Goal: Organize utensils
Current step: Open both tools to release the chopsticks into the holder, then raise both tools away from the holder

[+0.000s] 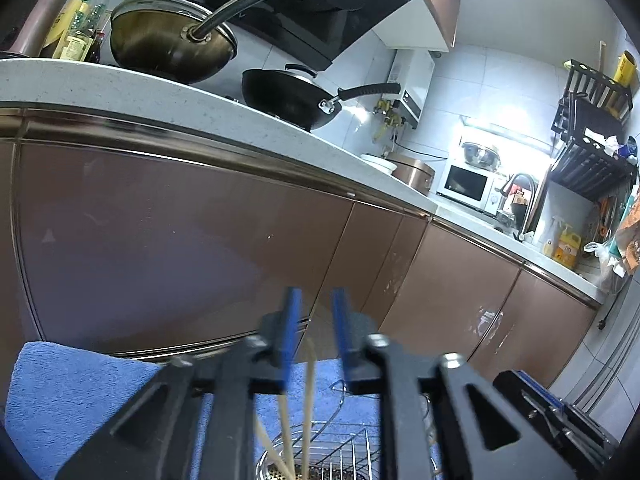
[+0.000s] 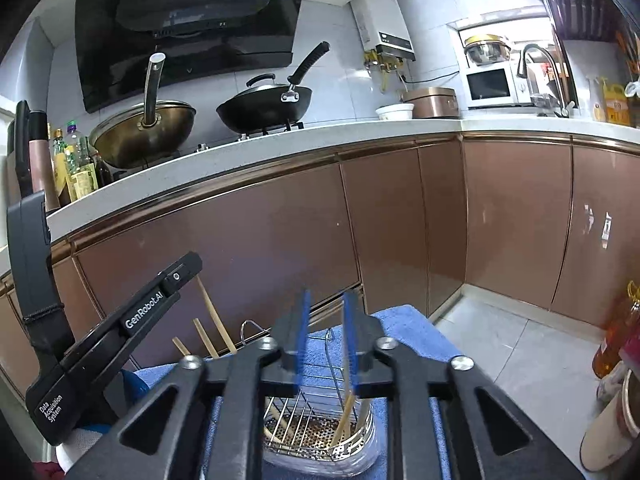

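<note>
A metal wire utensil holder [image 2: 320, 428] with a perforated bottom stands on a blue towel [image 2: 404, 328]. My right gripper [image 2: 326, 336] hangs above it with blue pads apart and nothing between them. One bamboo chopstick [image 2: 345, 420] leans inside the holder below it. My left gripper [image 1: 316, 332] is partly open over the holder [image 1: 332, 456]; several pale chopsticks [image 1: 309, 412] rise loosely between its pads. In the right wrist view the left gripper's body [image 2: 120, 332] is at left with chopstick ends [image 2: 212, 320] sticking up beside it.
Brown cabinet doors [image 2: 400, 220] under a white counter [image 2: 280, 140] stand just behind the towel. Two woks [image 2: 264, 108] sit on the stove. Oil bottles [image 2: 76, 164] are at left, a microwave [image 2: 490, 84] and faucet at right. Bottles [image 2: 616, 344] stand on the tiled floor.
</note>
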`<state>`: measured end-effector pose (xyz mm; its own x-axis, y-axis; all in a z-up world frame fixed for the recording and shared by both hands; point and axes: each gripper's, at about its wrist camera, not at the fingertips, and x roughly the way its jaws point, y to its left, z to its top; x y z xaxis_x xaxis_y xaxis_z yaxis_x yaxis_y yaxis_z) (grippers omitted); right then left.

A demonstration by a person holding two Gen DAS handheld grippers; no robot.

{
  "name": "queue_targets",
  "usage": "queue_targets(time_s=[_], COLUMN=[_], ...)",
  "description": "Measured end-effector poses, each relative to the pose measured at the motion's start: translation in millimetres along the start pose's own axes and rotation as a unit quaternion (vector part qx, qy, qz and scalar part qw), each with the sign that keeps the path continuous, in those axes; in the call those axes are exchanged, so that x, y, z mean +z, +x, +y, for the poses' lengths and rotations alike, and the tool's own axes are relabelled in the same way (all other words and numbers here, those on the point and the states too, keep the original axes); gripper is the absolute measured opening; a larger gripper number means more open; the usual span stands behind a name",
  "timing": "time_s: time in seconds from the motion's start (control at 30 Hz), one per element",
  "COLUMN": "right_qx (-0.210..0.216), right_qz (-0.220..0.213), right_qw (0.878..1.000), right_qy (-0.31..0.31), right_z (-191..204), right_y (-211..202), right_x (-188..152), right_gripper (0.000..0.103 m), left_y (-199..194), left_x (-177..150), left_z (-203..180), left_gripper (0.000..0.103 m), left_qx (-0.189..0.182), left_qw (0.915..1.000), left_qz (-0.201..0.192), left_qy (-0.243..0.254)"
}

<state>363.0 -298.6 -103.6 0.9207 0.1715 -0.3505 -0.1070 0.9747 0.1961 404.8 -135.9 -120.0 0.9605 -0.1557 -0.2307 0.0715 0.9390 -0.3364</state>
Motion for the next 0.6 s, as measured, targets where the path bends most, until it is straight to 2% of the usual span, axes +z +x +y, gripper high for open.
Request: queue_targets(time_s=[0.13, 0.2, 0.3, 0.43, 0.6], right_qx=[-0.002, -0.006, -0.02, -0.039, -0.066], right_qz=[-0.011, -0.017, -0.028, -0.042, -0.06], right_qw=[1.0, 1.0, 0.999, 0.998, 0.995], right_qy=[0.006, 0.011, 0.012, 0.027, 0.05], right_z=[-1.3, -2.4, -5.3, -12.3, -21.7], right_y=[-15.8, -27.4, -48.5, -80.3, -123.6], right_x=[6.4, 11.3, 15.6, 19.2, 17.5], right_gripper=[0.024, 0.028, 0.033, 0.046, 0.054], left_y=[-20.6, -35.1, -55.7, -87.0, -134.6], left_x=[11.7, 19.8, 30.8, 42.8, 54.7], left_z=[5.2, 7.6, 16.0, 31.1, 45.6], left_gripper=[0.034, 0.043, 0.046, 0.053, 0.061], left_qx=[0.001, 0.009, 0.019, 0.029, 0.043], left_qw=[1.0, 0.9999, 0.9997, 0.9994, 0.998], left_qz=[-0.006, -0.013, -0.015, -0.018, -0.046], left_qy=[0.001, 0.006, 0.008, -0.002, 0.001])
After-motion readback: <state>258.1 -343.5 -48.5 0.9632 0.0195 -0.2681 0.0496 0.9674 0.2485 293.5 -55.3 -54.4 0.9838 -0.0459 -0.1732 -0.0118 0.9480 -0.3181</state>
